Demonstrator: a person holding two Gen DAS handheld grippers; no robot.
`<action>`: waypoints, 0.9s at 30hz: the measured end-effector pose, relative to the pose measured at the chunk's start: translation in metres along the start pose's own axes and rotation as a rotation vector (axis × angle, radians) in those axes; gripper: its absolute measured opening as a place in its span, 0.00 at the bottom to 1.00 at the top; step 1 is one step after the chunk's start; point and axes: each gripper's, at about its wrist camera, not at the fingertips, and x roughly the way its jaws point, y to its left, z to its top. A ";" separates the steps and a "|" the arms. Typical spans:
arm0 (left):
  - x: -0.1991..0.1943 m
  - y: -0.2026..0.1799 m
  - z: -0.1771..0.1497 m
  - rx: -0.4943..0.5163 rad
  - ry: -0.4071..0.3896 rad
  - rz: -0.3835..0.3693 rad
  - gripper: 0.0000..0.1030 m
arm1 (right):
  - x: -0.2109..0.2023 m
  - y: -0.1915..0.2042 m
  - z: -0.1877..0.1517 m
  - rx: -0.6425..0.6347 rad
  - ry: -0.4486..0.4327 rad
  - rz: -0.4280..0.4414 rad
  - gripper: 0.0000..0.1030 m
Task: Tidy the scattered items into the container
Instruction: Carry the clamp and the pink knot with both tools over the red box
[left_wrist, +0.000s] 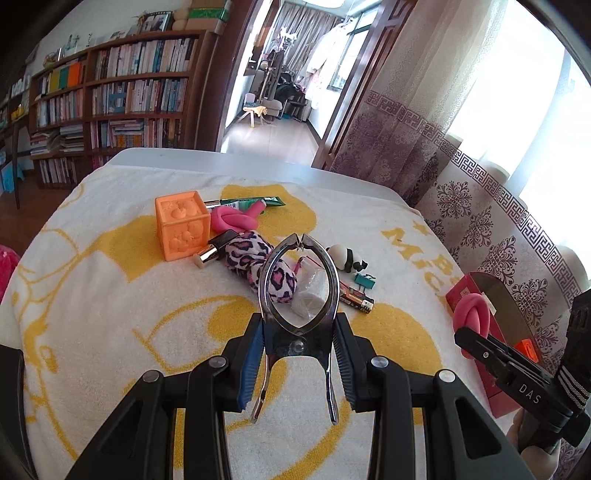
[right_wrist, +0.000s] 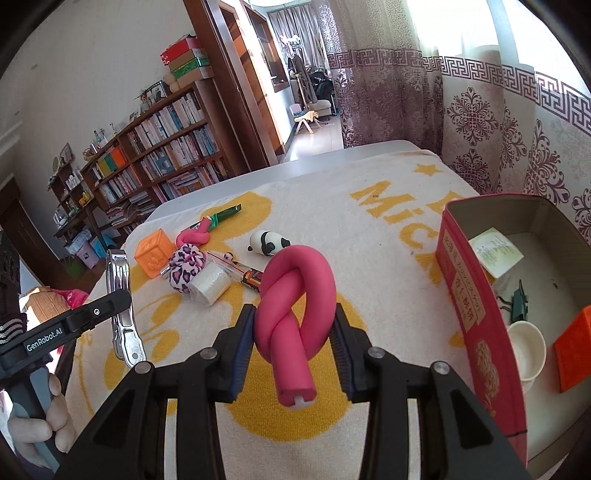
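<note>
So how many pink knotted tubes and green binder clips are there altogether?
Pink knotted tubes: 2, the held tube and the loose tube.
Green binder clips: 2, the boxed clip and the loose clip.
Total: 4

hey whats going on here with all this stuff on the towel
A person with a gripper in each hand is tidying small items into a red box. The right gripper is shut on a knotted pink foam roller, beside the box. The left gripper is shut on a metal clamp, above the towel. On the towel lie an orange cube, a leopard-print scrunchie, a panda toy and a second pink roller.
</note>
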 end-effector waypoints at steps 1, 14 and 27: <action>0.000 -0.005 0.000 0.008 0.000 -0.004 0.37 | -0.004 -0.004 0.000 0.008 -0.007 -0.001 0.42; 0.012 -0.100 -0.002 0.153 0.039 -0.091 0.37 | -0.077 -0.084 -0.006 0.138 -0.141 -0.089 0.42; 0.027 -0.211 -0.005 0.311 0.074 -0.213 0.37 | -0.108 -0.152 -0.026 0.234 -0.150 -0.155 0.42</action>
